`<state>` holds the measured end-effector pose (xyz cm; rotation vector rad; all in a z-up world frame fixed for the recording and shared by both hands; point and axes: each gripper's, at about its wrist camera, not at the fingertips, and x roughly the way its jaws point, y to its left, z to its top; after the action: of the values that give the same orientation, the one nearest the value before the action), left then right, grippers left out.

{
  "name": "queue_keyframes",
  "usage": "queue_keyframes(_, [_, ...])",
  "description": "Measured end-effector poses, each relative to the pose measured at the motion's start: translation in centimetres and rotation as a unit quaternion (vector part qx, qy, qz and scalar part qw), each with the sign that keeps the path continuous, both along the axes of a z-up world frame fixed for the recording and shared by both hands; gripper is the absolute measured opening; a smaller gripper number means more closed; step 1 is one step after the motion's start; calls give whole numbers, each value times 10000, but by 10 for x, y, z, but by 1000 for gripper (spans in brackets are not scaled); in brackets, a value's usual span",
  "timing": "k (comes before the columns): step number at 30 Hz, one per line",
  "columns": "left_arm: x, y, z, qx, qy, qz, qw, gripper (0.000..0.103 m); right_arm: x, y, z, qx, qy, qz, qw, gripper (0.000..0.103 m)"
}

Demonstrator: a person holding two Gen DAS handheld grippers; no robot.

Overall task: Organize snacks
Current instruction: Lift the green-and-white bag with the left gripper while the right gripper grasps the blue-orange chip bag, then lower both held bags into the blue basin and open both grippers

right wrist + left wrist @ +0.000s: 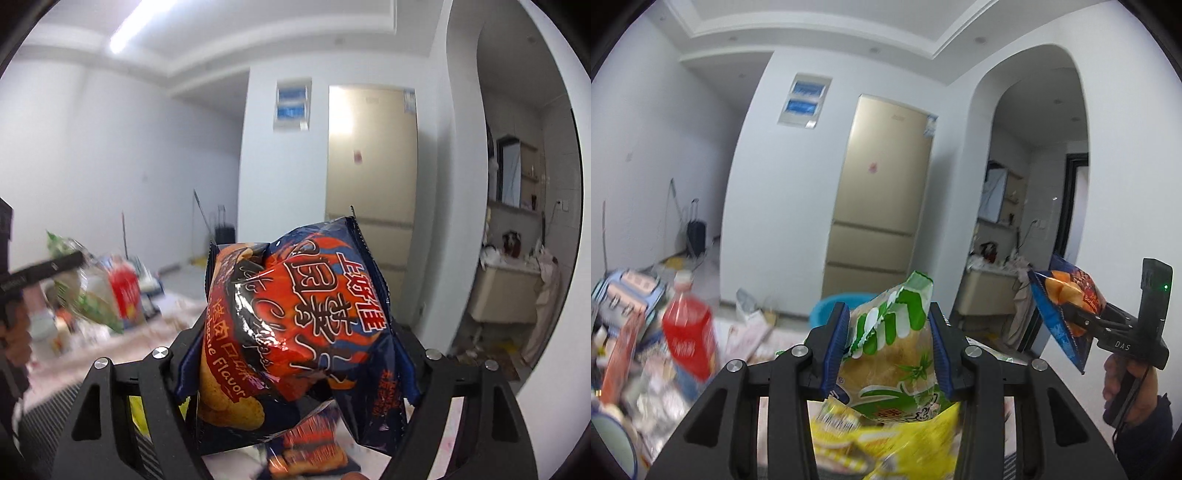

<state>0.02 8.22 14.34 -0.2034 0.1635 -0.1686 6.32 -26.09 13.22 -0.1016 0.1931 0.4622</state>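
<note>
Because both bags are lifted clear of the clutter, I judge that each is being carried to a sorting place that the views do not show. The left gripper [888, 350] is clenched on the green chip bag [892, 354], its blue pads pressing the bag's sides, so the puffy bag stands upright between the fingers, with a yellow packet [886, 439] blurred just below it at 6 o'clock. The right gripper [295, 354] grasps the blue barbecue chip bag [291, 332] at its lower part, probably to avoid crushing the chips; in the left view this bag appears at 3 o'clock. A red bottle [687, 332] stands at 9 o'clock among other snacks on the counter [753, 332].
</note>
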Motion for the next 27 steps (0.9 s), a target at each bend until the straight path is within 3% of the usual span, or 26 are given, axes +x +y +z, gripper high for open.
queue_keyframes(7, [17,-19,42,-105,-330,-128,9993,44,-5,17,46,390,-570,152,9975,80])
queue_keyframes(18, [51,-32,83,-64,-496,-470,9976,44,5,51,97,662,-1010,213,9924,80])
queue_keyframes(24, [78,-42,87,82,-604,-403,9973,44,1,68,103,512,-1346,62,9896,81])
queue_keyframes(27, [89,-46,86,193,-678,-237,9972,44,17,72,99,578,-1291,193,9898,81])
